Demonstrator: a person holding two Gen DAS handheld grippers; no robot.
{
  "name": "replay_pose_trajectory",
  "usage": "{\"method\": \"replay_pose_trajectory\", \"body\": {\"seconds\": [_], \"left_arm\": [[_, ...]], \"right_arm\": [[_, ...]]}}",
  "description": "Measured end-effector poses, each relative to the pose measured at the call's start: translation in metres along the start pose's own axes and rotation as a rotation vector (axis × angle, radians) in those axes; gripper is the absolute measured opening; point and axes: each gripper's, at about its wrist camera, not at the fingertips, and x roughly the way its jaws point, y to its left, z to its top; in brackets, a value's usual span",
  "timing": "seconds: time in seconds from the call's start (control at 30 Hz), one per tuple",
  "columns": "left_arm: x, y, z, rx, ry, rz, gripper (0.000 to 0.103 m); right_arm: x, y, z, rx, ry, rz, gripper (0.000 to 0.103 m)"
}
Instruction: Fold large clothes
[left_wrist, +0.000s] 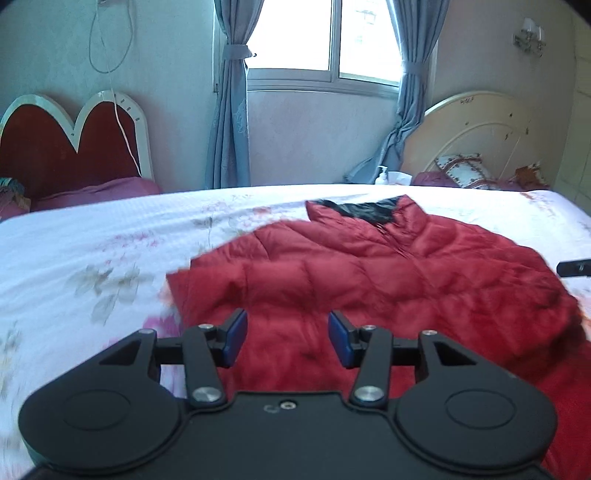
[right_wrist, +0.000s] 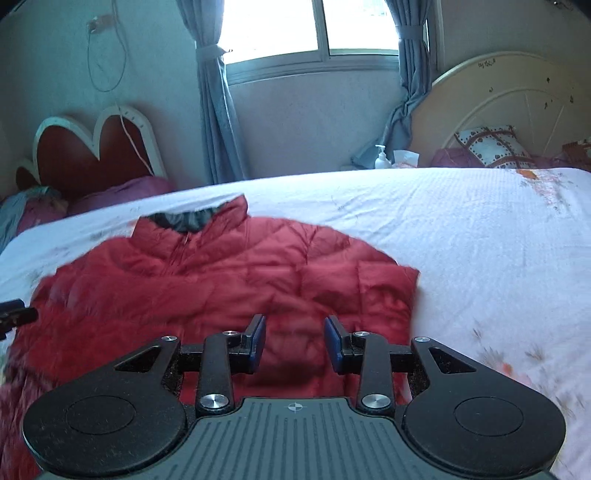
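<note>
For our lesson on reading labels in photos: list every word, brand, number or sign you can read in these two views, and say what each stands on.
None can be read.
Pump bottle: any label is too small and blurred.
Cream headboard: dark marks near its top edge, too small to tell if they are letters.
Right claw: a small crosshair mark on its body, no letters.
Red jacket: no label shows.
</note>
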Motion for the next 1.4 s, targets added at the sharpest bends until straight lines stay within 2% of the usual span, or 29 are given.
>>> {"method": "replay_pose_trajectory", "body": {"seconds": [0.1,0.2,0.33,0.43,0.47,0.53,0.57,0.6,0.67,0.77,0.83,0.9,0.97,1.1,1.27,1.4], "left_arm": [[-0.005,-0.008,-0.017,-0.003,0.026,-0.02,0.047],[0.014,-0.012,-0.025,0.013,0.066,-0.009,0.049],[0.033,-0.008,-0.026,-0.007,0.075,0.005,0.049],[0.028,-0.009,-0.023,0.003,0.081,0.013,0.049],[0.022,-0.009,-0.021,0.002,0.081,0.016,0.055],[0.005,-0.009,-0.023,0.012,0.043,0.035,0.095],[-0.004,-0.008,-0.025,0.026,0.029,0.047,0.096],[-0.011,-0.007,-0.028,0.039,0.028,0.046,0.095],[-0.024,0.0,-0.036,0.04,0.048,0.034,0.095],[-0.045,0.013,-0.051,0.017,0.085,0.002,0.084],[-0.062,0.022,-0.062,-0.009,0.104,0.006,0.079],[-0.079,0.031,-0.074,-0.047,0.12,0.007,0.077],[-0.098,0.039,-0.089,-0.088,0.14,0.015,0.075],[-0.135,0.045,-0.12,-0.164,0.173,0.035,0.071],[-0.174,0.045,-0.15,-0.271,0.194,0.026,0.069],[-0.199,0.043,-0.172,-0.377,0.196,-0.034,0.062]], "right_arm": [[-0.004,0.001,-0.019,0.014,0.041,0.015,0.035],[0.013,0.003,-0.03,0.014,0.084,0.01,0.035],[0.039,0.006,-0.027,-0.02,0.093,-0.029,0.035],[0.041,0.008,-0.024,-0.044,0.107,-0.042,0.035],[0.035,0.007,-0.023,-0.038,0.108,-0.043,0.035],[0.01,0.003,-0.024,-0.018,0.075,-0.042,0.038],[-0.003,0.001,-0.027,-0.014,0.061,-0.043,0.068],[-0.014,-0.003,-0.032,-0.01,0.046,-0.04,0.087],[-0.037,-0.012,-0.042,0.007,0.044,-0.026,0.086],[-0.07,-0.03,-0.059,0.066,0.058,-0.026,0.086],[-0.09,-0.043,-0.071,0.118,0.055,-0.018,0.086],[-0.107,-0.056,-0.084,0.165,0.078,-0.008,0.069],[-0.119,-0.068,-0.098,0.211,0.102,0.011,0.064],[-0.139,-0.085,-0.122,0.272,0.13,0.048,0.064],[-0.169,-0.102,-0.153,0.313,0.158,0.111,0.064],[-0.192,-0.112,-0.182,0.367,0.182,0.183,0.064]]}}
